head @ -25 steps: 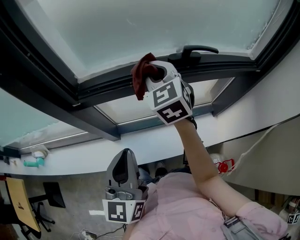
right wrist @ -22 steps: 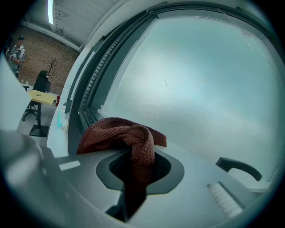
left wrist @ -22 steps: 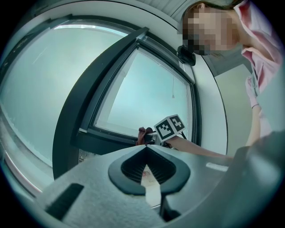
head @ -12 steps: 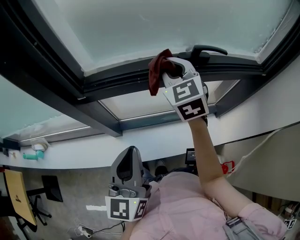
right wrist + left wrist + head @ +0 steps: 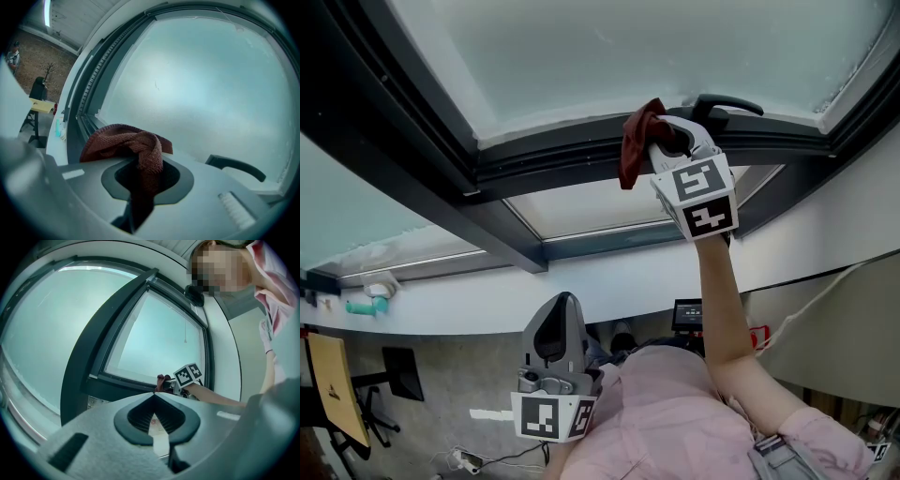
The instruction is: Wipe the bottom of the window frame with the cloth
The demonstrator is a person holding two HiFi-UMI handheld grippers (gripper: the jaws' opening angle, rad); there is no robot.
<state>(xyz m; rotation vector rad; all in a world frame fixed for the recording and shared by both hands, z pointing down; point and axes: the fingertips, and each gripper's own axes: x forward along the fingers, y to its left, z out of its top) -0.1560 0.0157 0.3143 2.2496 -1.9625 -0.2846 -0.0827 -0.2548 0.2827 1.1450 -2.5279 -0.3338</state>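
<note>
Head view: dark red cloth (image 5: 635, 145) is clamped in the closed jaws of the right gripper (image 5: 664, 136) and held against the window frame (image 5: 553, 157) bottom rail, beside the handle (image 5: 727, 103). Left gripper (image 5: 557, 309) is held low, jaws together, nothing gripped.

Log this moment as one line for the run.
right gripper: shut on cloth, at window frame beside handle | left gripper: shut, empty, low
</note>
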